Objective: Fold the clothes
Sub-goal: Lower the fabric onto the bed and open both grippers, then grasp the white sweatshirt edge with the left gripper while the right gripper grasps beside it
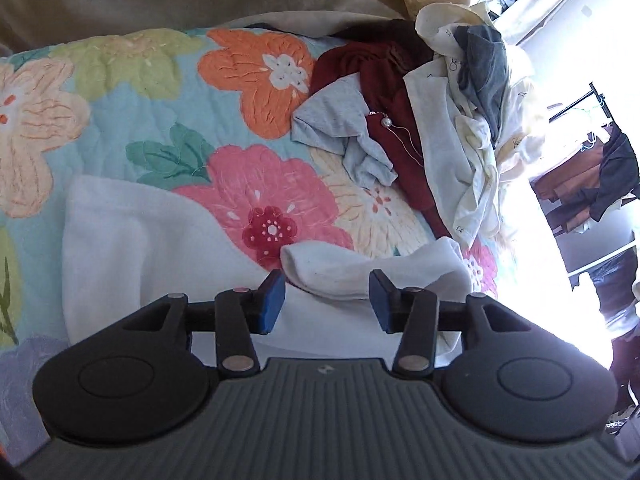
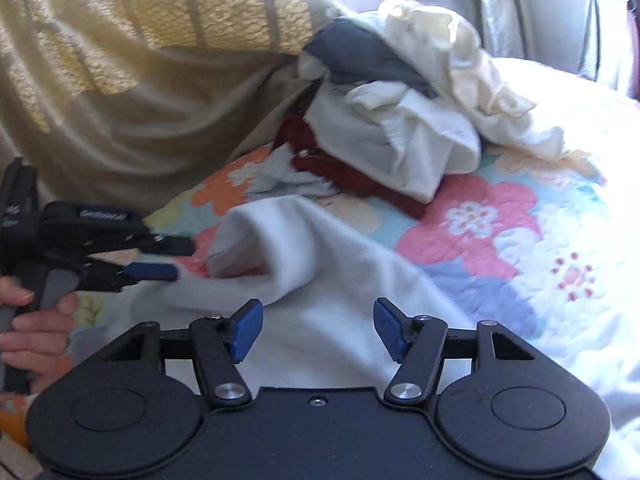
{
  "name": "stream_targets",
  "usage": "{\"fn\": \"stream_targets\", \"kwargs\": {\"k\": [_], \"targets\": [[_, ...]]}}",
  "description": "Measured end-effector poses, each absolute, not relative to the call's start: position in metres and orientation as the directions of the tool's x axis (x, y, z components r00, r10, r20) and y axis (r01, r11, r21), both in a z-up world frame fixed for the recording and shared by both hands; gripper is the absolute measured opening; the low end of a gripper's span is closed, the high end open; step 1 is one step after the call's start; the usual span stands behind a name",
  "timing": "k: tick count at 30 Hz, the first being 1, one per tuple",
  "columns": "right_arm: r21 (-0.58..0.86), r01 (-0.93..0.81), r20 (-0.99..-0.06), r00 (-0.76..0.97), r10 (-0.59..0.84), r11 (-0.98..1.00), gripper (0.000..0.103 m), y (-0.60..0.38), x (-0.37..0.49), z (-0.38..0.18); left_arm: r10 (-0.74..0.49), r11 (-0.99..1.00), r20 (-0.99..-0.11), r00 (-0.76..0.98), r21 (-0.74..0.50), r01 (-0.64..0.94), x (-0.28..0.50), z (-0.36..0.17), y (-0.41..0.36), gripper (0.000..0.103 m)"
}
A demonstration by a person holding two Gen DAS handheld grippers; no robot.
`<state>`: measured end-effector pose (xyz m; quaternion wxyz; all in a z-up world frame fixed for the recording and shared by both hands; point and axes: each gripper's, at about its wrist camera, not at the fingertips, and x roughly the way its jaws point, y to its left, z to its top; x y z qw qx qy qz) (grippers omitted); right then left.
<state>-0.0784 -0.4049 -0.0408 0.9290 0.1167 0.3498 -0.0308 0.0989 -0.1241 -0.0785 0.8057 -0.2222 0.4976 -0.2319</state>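
White garment (image 1: 132,248) (both tools agape)

A bright floral quilt (image 1: 168,120) is spread flat, a tan blanket (image 2: 132,92) is bunched up behind it, and a clothes rack (image 1: 592,100) can be seen off right.

Soft matt white garment (image 2: 320,264) on stitched cotton quilt (image 1: 160,120) (puckered) — tool (image 1: 326,298) pads ribbed rubber
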Motion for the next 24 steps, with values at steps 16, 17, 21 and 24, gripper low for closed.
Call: {"fn": "stream_targets", "kwargs": {"k": [16,17,21,24], "targets": [[-0.085,-0.01,-0.69,0.722,-0.052,0.996,0.056,-0.393,0.001,-0.081,-0.624,0.781,-0.699,0.35,-0.559,0.278,0.099,-0.069,-0.125,0.054],[-0.021,-0.031,-0.688,0.726,0.008,0.999,0.023,-0.395,0.0,-0.08,-0.631,0.776,-0.695,0.345,-0.577,0.256,0.1,-0.069,-0.123,0.054],[0.132,-0.035,-0.631,0.768,0.111,0.991,0.012,-0.388,-0.029,-0.069,-0.681,0.728,-0.66,0.319,-0.659,0.191,0.103,-0.073,-0.116,0.054],[0.129,-0.074,-0.608,0.782,0.138,0.989,0.009,-0.373,-0.054,-0.064,-0.684,0.725,-0.657,0.316,-0.659,0.199,0.1,-0.072,-0.121,0.054]]}}
